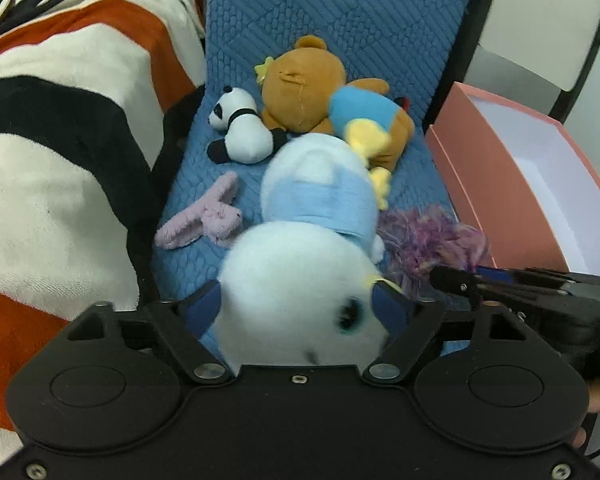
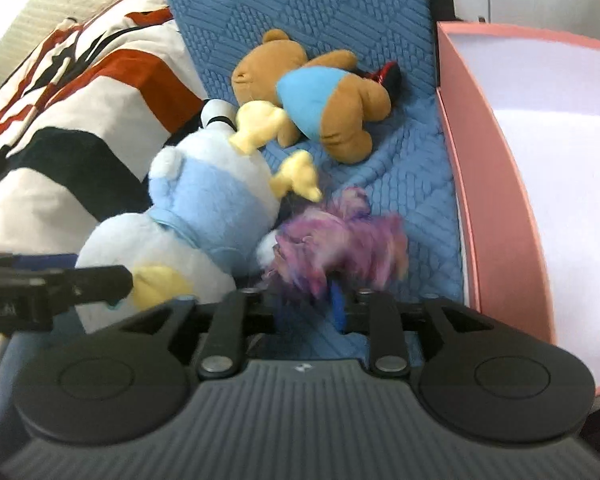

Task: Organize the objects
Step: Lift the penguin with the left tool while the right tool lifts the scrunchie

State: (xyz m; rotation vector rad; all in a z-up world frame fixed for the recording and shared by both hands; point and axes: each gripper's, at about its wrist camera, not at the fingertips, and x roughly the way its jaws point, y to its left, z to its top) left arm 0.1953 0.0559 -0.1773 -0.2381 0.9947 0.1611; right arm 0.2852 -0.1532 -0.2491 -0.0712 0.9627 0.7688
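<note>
Jaws clamp both toys: left on the white-and-blue plush duck (image 1: 300,280), right on the purple fuzzy toy (image 2: 340,248) (blurred).

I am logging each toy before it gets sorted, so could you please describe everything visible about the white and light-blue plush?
The white and light-blue plush is a soft, fuzzy duck-like toy: round white head with a dark teal eye and yellow bill, pale blue shirt, yellow feet. It lies stretched over the blue quilted cushion, feet toward the brown teddy bear. The left gripper is shut on its head, blue-padded fingers pressing both sides. The purple fluffy toy touches its side.
</note>
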